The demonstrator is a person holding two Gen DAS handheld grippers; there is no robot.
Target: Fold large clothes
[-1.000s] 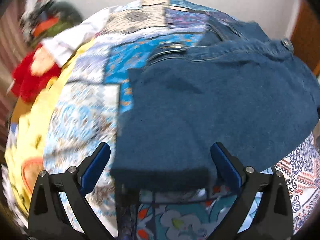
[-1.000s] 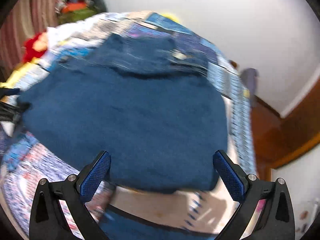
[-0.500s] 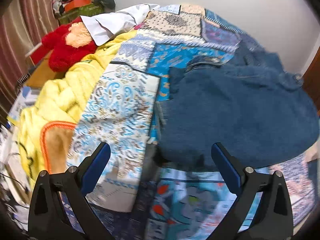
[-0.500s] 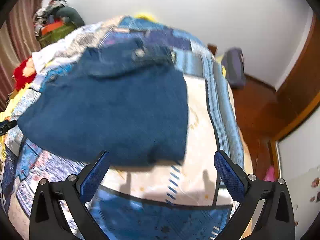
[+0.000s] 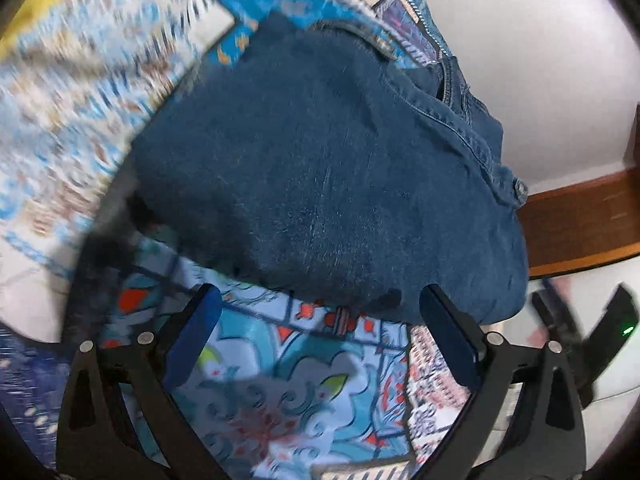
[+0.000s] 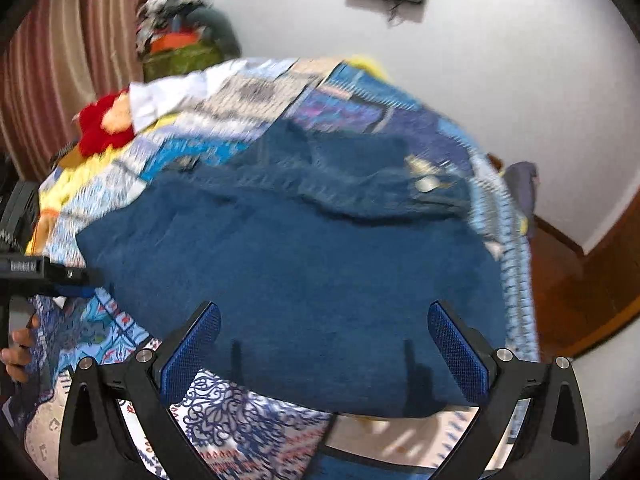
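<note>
Dark blue jeans [image 5: 328, 168] lie folded in a thick bundle on the patchwork bedspread [image 5: 280, 380], waistband and button at the far right. My left gripper [image 5: 320, 300] is open, its blue pads just short of the jeans' near edge, with nothing between them. In the right wrist view the jeans [image 6: 304, 264] fill the middle, and my right gripper [image 6: 324, 312] hangs open over their near edge, also with nothing in it. The left gripper's black body [image 6: 24, 268] shows at that view's left edge, with a hand [image 6: 16, 352] below it.
A red plush toy [image 6: 100, 124], a white garment [image 6: 168, 96] and a yellow blanket [image 6: 68, 180] lie on the bed's far left. A pile of clothes [image 6: 180, 48] stands by the striped curtain. The bed's right edge drops to a wooden floor [image 6: 580, 280].
Both grippers have come back in close to the jeans' near edge after pulling away. The left view has swung to the right and tilted. Both stay open.
</note>
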